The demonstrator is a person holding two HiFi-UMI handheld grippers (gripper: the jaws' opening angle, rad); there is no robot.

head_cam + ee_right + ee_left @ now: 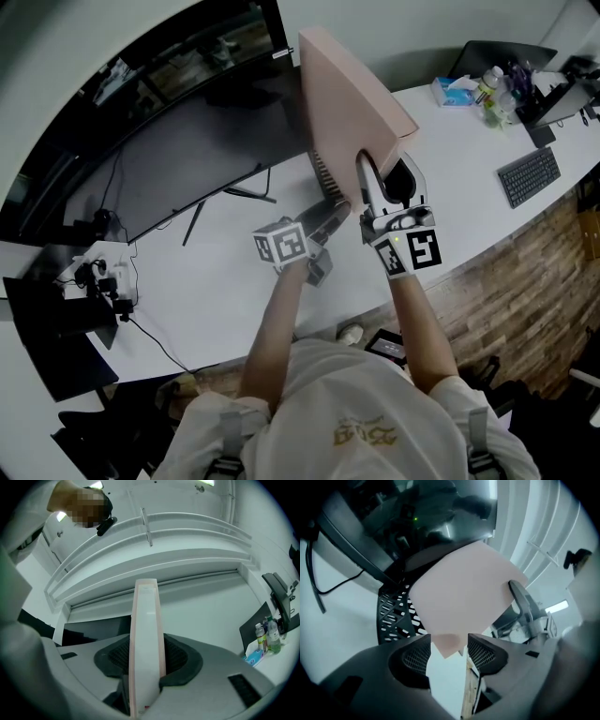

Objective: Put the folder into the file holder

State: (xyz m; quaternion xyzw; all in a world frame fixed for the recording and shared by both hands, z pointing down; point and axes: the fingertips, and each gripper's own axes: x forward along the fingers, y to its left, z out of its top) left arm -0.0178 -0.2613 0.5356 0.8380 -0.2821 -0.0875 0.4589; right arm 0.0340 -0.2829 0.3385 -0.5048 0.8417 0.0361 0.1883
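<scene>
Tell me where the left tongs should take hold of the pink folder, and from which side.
Probably the lower corner of the folder, approached from below. The folder hangs tilted, with that corner pointing down between the open jaws of the left tongs. The right tongs clamp one thin edge, so this corner is the free part.

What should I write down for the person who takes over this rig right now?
Right gripper: shut on the pink folder by its edge, holding it upright above the desk.
Left gripper: open, the folder's lower corner between its jaws, not pressed.
File holder: black mesh, on the desk beside the folder's lower edge.
Done: folder lifted.
To do: lower it into the holder, release.
</scene>
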